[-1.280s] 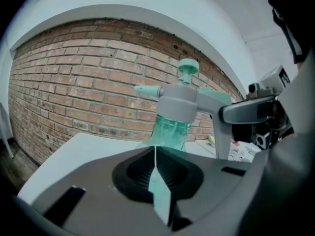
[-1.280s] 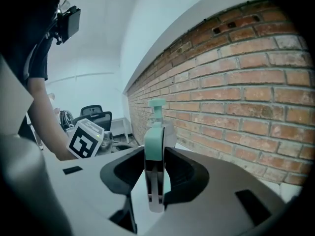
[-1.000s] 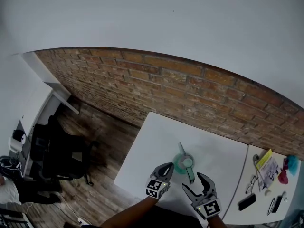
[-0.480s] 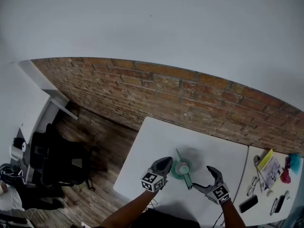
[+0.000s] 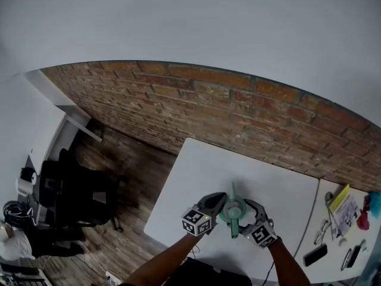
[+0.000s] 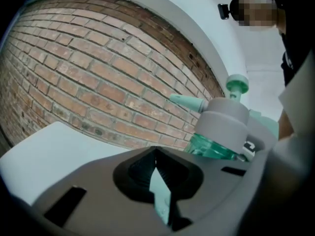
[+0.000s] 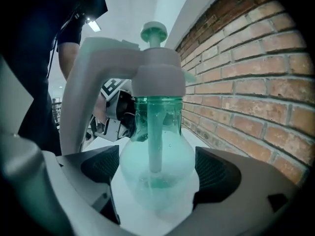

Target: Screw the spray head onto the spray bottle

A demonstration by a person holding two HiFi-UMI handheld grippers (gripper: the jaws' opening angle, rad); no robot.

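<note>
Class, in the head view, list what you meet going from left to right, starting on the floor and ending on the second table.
black office chair → left hand-held gripper → spray bottle → right hand-held gripper → black phone → yellow booklet

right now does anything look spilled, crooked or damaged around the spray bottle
Nothing stands out. The spray bottle stands upright on the white table, the spray head sits straight on its neck, and no spill shows. The right gripper has just been opening its jaws, with the bottle between them, not gripped.
</note>
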